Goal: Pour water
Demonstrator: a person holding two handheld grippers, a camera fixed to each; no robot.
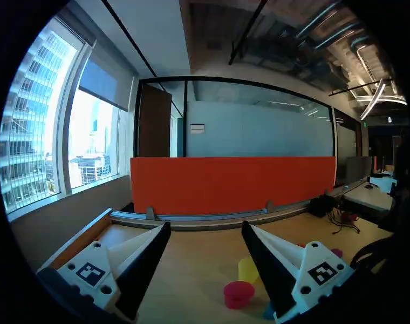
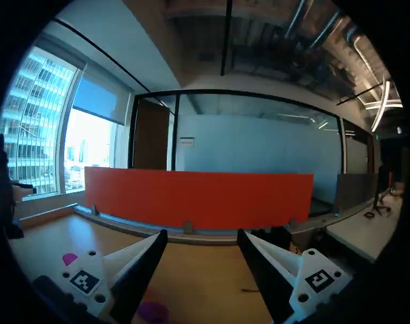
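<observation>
My left gripper (image 1: 206,227) hangs open above the wooden desk (image 1: 199,270), nothing between its fingers. Low between them stand a pink cup (image 1: 238,294) and, just behind it, a yellow cup (image 1: 248,269); a blue cup (image 1: 268,311) peeks out beside the right finger, and a purple one (image 1: 337,252) shows past it. My right gripper (image 2: 202,233) is open too, over the same desk (image 2: 205,281), holding nothing. A purple cup (image 2: 152,311) sits low between its fingers and a small purple object (image 2: 70,258) lies at the left. No water vessel can be made out.
An orange divider panel (image 1: 232,183) runs along the desk's far edge. Black cables and a dark box (image 1: 326,208) lie at the right end. Windows (image 1: 32,151) line the left wall. A dark object (image 2: 5,189) shows at the left edge of the right gripper view.
</observation>
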